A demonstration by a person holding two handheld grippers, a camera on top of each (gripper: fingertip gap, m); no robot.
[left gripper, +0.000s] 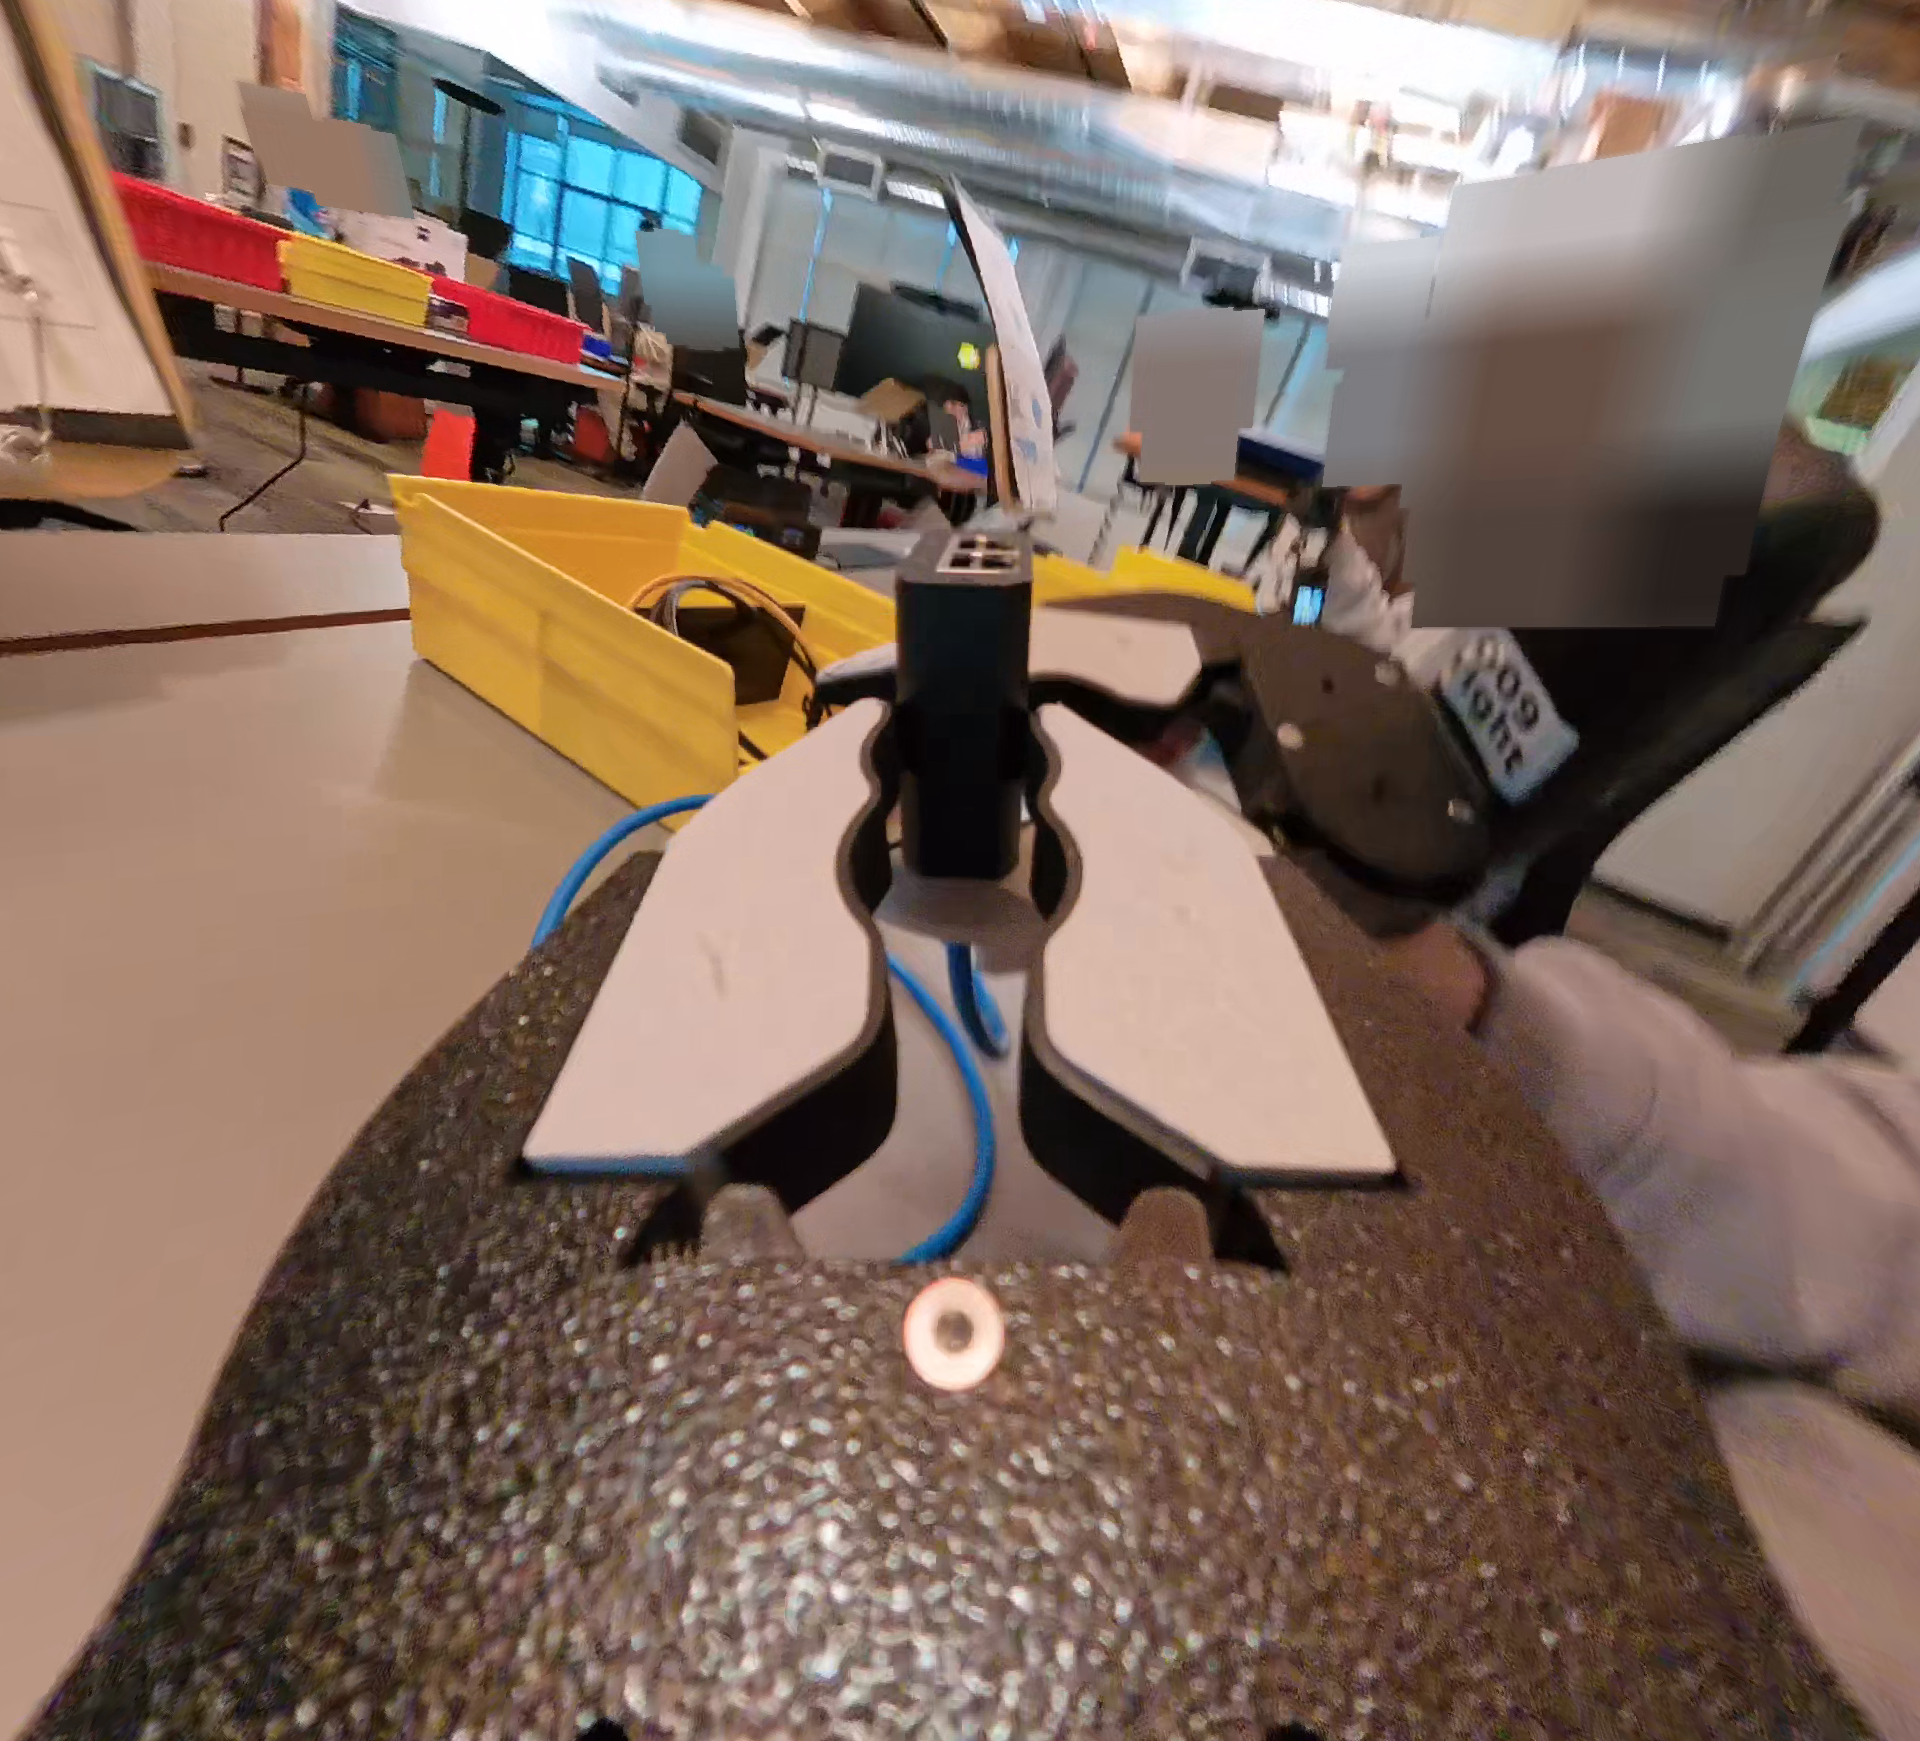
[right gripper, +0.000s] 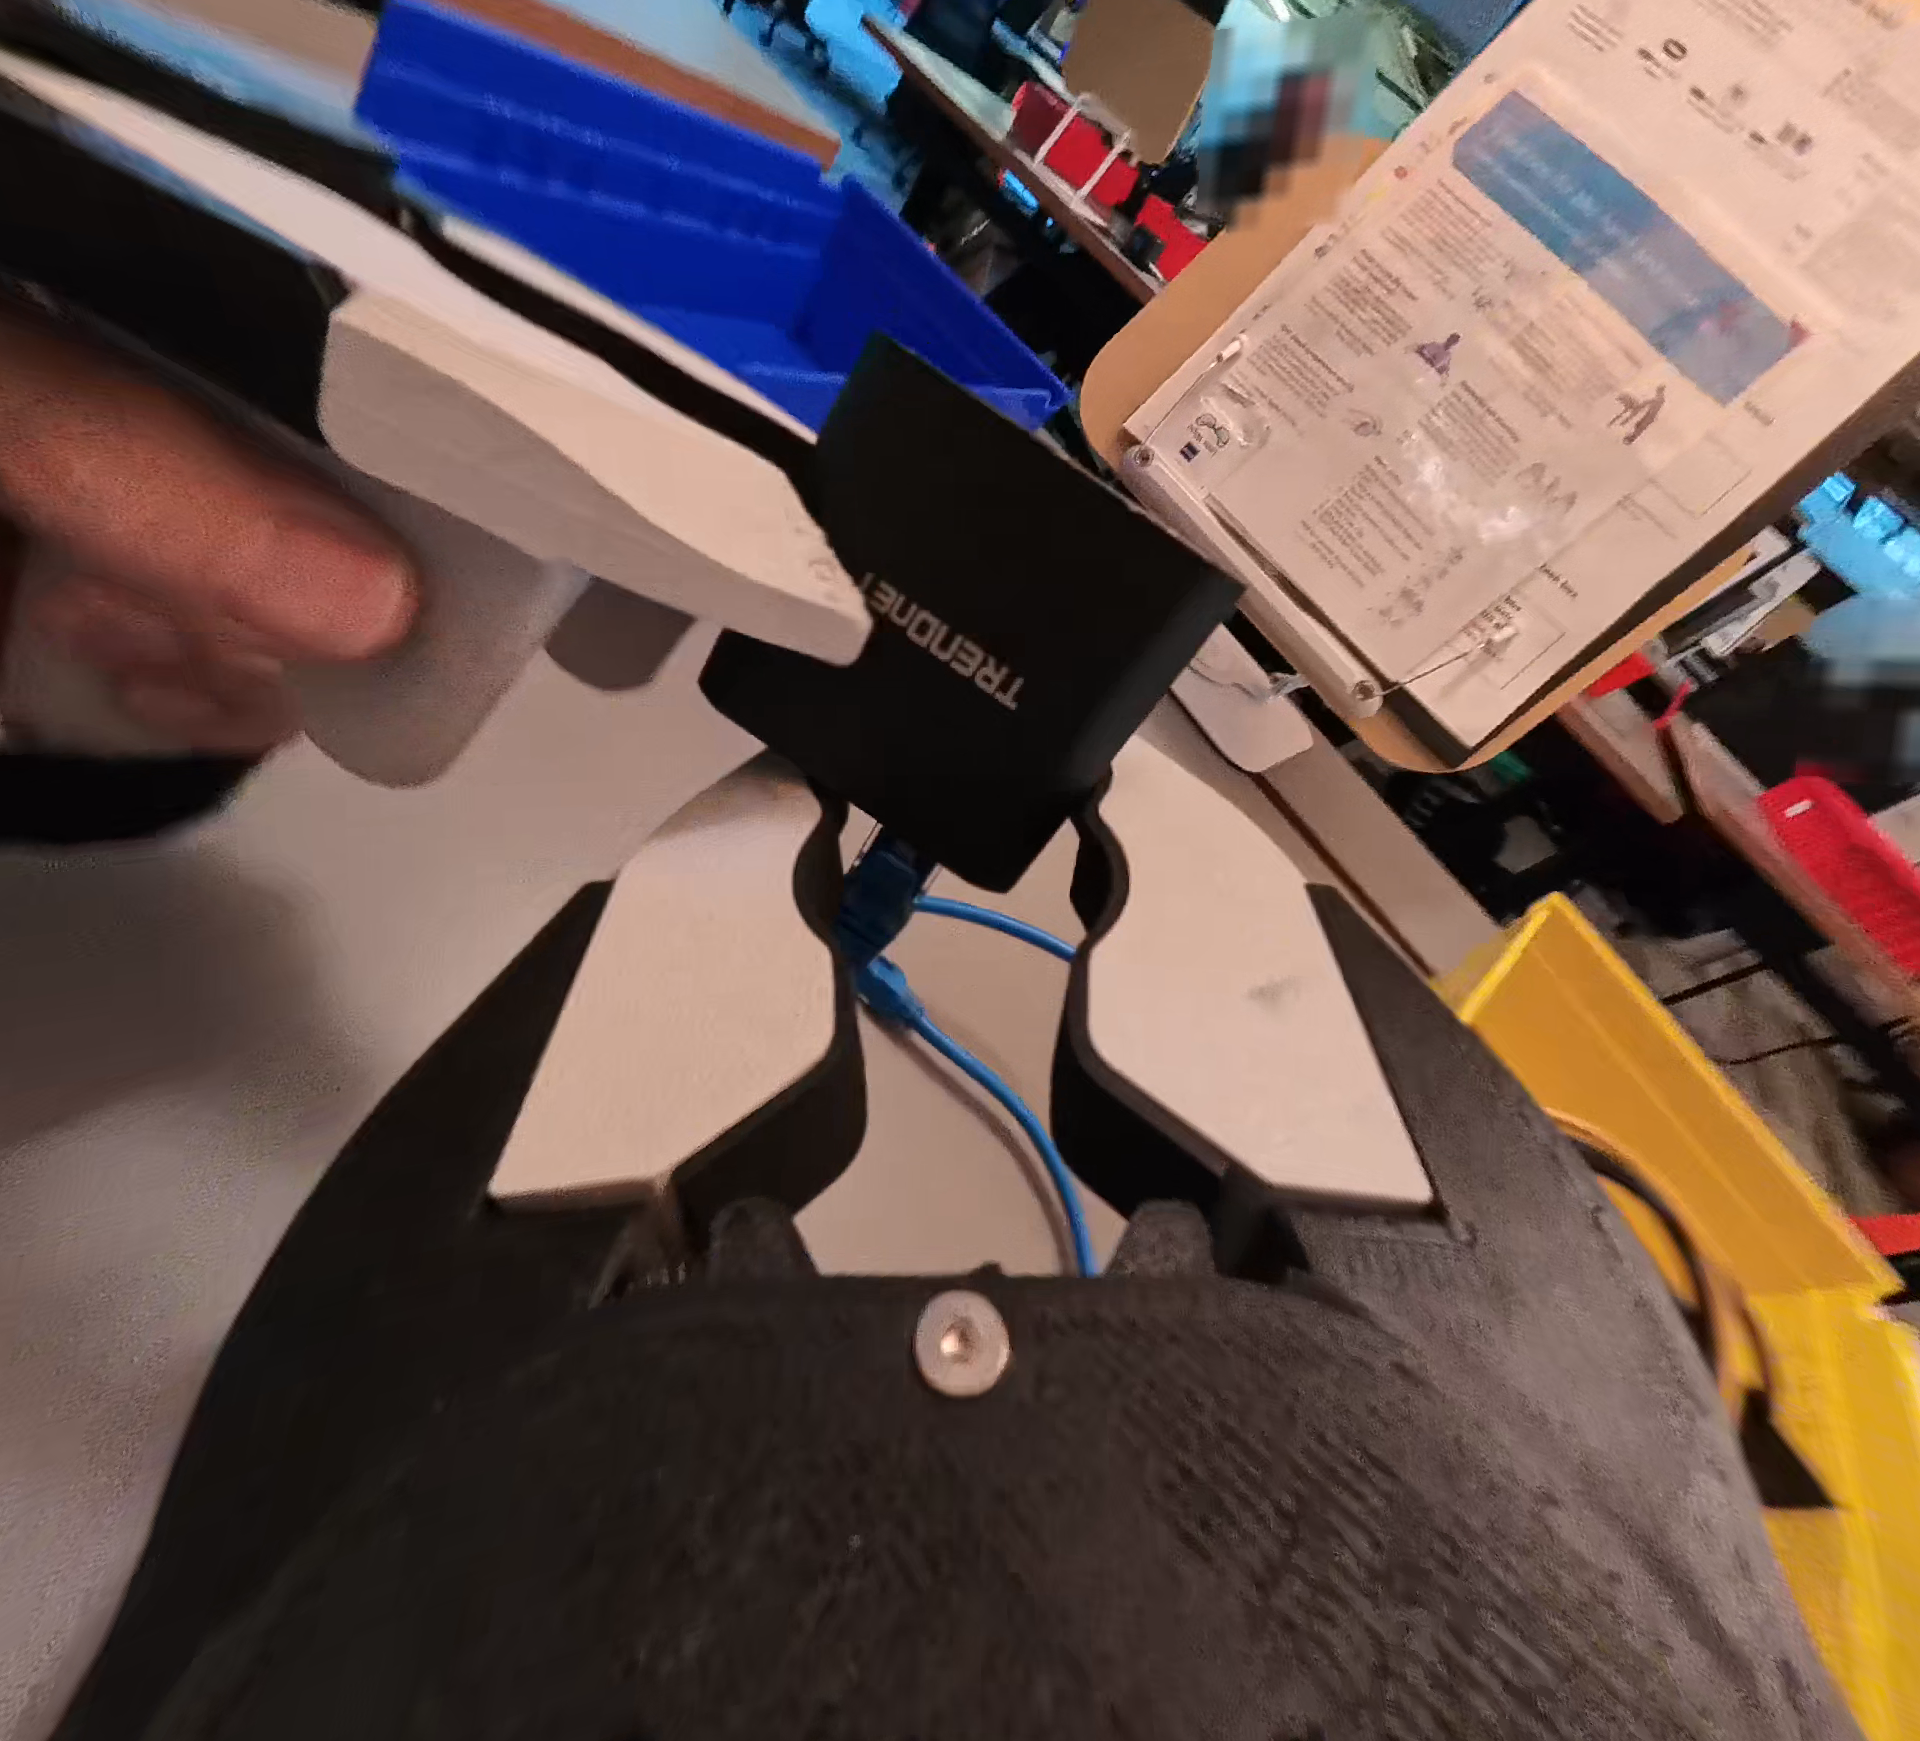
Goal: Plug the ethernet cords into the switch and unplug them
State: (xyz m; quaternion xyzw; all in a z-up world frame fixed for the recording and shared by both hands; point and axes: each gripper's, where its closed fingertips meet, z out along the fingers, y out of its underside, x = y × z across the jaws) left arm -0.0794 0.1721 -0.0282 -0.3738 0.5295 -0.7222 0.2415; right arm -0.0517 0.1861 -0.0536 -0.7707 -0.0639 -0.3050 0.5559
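- Black network switch [left gripper: 961,725] stands on end, clamped in the left gripper [left gripper: 961,756], ports on its far upper end.
- Right gripper [right gripper: 956,844], half-open, holds nothing; the blue ethernet plug [right gripper: 878,902] lies between its fingers, under the switch.

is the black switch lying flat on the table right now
No, the switch is held up off the table, clamped between the left gripper fingers.
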